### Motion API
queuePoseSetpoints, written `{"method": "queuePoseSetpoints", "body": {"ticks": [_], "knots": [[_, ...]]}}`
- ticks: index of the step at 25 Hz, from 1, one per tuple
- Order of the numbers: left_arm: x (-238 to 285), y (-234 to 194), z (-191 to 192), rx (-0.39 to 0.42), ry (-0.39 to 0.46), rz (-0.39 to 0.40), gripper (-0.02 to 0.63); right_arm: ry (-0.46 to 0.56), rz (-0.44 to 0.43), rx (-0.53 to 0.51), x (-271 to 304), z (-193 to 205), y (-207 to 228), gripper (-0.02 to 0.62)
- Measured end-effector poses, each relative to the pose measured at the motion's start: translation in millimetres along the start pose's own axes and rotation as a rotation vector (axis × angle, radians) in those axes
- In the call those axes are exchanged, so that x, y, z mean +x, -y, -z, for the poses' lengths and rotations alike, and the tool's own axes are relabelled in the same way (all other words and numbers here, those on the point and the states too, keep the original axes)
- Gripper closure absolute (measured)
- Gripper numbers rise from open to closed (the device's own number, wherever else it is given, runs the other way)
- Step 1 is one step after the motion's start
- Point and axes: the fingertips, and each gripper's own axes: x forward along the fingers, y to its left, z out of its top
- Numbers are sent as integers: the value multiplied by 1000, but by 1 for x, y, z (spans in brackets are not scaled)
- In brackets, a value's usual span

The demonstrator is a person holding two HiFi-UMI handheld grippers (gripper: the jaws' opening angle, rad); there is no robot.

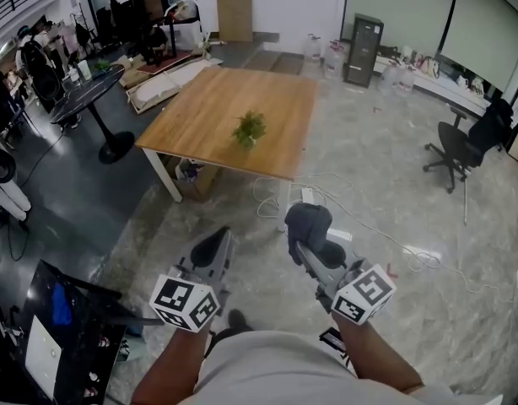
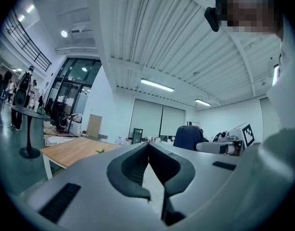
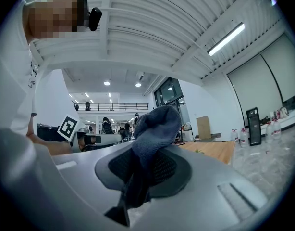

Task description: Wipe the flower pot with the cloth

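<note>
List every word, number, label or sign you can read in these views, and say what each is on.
No readable text in any view.
Two white cubes with black square markers: coded patterns only, no letters or digits.
White sheet on the black stand: too blurred to read.
Clear bottles beside the dark grey cabinet: labels too small to read.

A big open room, this was: pale marbled floor (image 1: 394, 184) gleaming on the right, darker floor (image 1: 65, 188) over on the left. A wooden table (image 1: 217, 99) on white legs stood mid-room, with a round black table (image 1: 89, 87) off to its left. A black office chair (image 1: 461, 146) sat far right, a grey cabinet (image 1: 363, 51) near the back wall. Strip lights (image 2: 157, 85) burned under a white ribbed ceiling (image 2: 152, 28).
</note>
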Motion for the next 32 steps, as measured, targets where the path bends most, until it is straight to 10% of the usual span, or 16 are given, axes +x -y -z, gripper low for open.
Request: {"method": "queuePoseSetpoints", "body": {"ticks": [21, 32], "knots": [[64, -205, -29, -7, -58, 105, 600, -7, 98, 84, 211, 26, 44, 532], [157, -287, -11, -22, -90, 74, 600, -53, 105, 98, 290, 46, 150, 532]]}}
